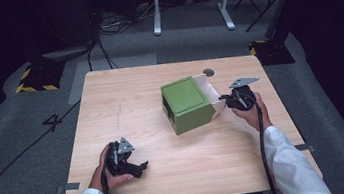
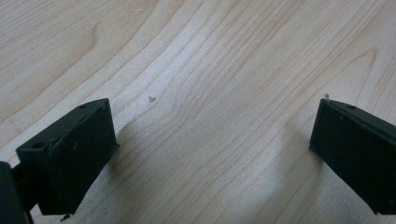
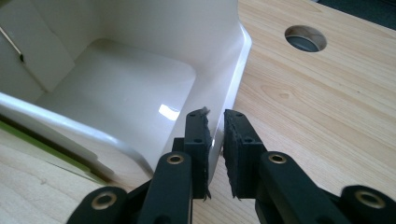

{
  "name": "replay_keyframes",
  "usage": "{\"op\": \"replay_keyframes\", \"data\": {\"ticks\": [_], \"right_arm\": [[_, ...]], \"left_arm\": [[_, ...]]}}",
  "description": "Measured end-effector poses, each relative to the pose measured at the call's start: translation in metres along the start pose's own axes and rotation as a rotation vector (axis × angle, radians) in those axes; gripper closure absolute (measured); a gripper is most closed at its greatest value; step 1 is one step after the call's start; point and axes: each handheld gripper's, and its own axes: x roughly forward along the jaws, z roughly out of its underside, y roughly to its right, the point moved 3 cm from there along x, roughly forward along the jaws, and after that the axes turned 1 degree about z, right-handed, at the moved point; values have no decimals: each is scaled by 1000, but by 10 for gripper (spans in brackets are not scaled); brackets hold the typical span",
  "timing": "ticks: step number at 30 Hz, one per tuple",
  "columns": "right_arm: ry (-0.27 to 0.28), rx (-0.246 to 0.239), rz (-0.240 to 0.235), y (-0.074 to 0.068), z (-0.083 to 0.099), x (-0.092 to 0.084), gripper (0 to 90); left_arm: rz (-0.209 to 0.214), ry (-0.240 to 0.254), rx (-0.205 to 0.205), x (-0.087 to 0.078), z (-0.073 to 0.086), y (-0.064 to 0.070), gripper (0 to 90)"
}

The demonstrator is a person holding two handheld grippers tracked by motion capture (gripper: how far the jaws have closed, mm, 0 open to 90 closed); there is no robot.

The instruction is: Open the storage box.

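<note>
Right gripper (image 3: 215, 126) clamps the box's (image 1: 187, 104) glossy white flap (image 3: 229, 70); high view shows its green shell. Left gripper (image 2: 210, 140) gapes over grained table (image 2: 196, 56).

The desk (image 1: 170, 178) is pale wood with plain grain, smooth and matt. The box (image 1: 187, 104) looks like card, matt green outside; its white flap (image 3: 224, 60) is glossy. The right gripper's (image 3: 215, 133) fingers (image 3: 234, 149) carry rough black pads.
</note>
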Motion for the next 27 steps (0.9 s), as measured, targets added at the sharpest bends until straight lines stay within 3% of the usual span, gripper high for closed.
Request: {"op": "replay_keyframes", "data": {"ticks": [27], "right_arm": [[8,54,30,25,10,-7,802]], "left_arm": [[0,0,0,0,0,0,5]]}}
